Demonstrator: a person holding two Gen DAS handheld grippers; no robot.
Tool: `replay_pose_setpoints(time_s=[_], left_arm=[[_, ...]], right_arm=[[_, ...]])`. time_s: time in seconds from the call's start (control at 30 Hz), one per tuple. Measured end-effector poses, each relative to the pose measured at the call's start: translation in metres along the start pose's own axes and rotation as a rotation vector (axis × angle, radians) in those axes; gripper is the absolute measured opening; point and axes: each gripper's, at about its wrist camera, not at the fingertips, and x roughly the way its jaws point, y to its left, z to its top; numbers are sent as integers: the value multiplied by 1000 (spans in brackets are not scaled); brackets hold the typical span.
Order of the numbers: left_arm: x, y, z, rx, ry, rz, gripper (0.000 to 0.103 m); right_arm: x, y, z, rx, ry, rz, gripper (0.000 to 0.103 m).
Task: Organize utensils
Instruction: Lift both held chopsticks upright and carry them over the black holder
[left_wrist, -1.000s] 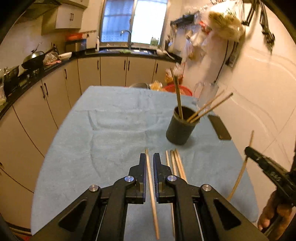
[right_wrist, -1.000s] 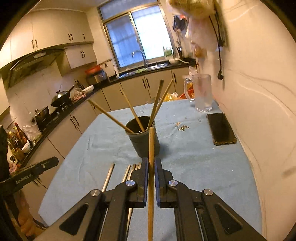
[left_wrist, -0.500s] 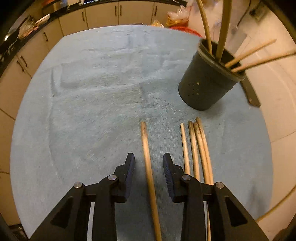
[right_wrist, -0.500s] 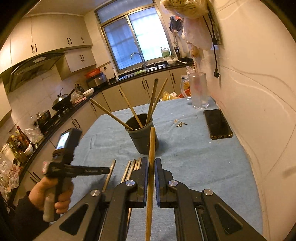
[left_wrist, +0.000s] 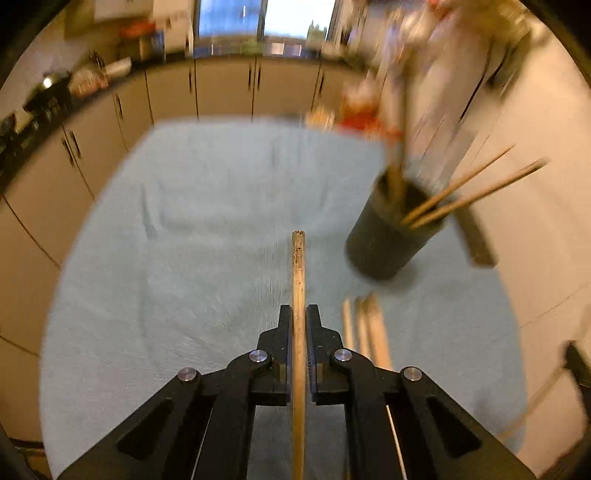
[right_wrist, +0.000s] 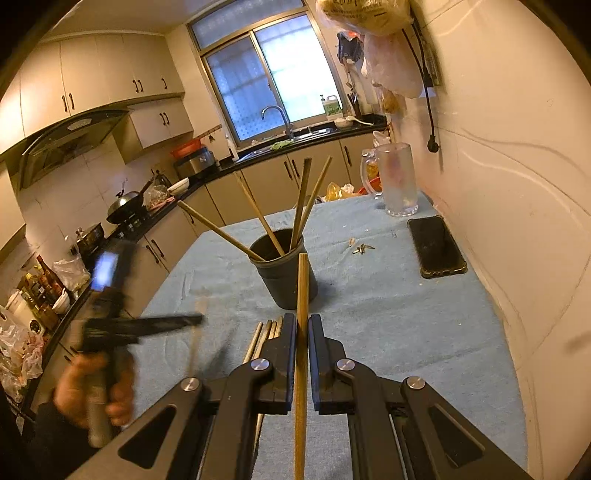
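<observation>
Each hand-held gripper, left (left_wrist: 299, 314) and right (right_wrist: 302, 323), pinches one chopstick (left_wrist: 298, 273) (right_wrist: 302, 291) running forward between its fingers toward the black holder (right_wrist: 282, 280).

My left wrist view is smeared with motion blur, worst toward the top right where the dark cup (left_wrist: 391, 236) and hanging bags streak, while the chopstick (left_wrist: 298, 295) clamped between my left gripper (left_wrist: 298, 314) stays crisp. My right wrist view is sharp apart from the blurred hand (right_wrist: 92, 387) at the lower left, and the window (right_wrist: 273, 74) glares pale blue-white against warm, yellowish indoor light. Both views bend strongly at the rim and fade into black corners, and the cup casts a soft shadow on the blue cloth (right_wrist: 388, 314).
</observation>
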Motion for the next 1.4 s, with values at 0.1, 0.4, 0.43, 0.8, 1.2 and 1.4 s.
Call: replay_pose_setpoints(time_s=[0.1, 0.4, 0.43, 0.8, 1.2, 1.4], left_arm=[[-51, 5, -8, 3, -91, -11, 7], [-92, 20, -44, -57, -202, -35, 7], [-94, 18, -47, -61, -200, -38, 7], [-125, -1, -25, -42, -299, -73, 7], [-138, -42, 45, 1, -469, -133, 7], [-124, -60, 86, 22, -534, -139, 7]], right_arm=[[-4, 1, 0, -2, -7, -1, 7], [-20, 12, -2, -20, -43, -1, 7], [-22, 13, -1, -20, -50, 1, 7], [-39, 21, 15, -27, -120, 25, 7], [-41, 36, 67, -68, -216, 49, 7], [-28, 46, 104, -80, -276, 51, 7]])
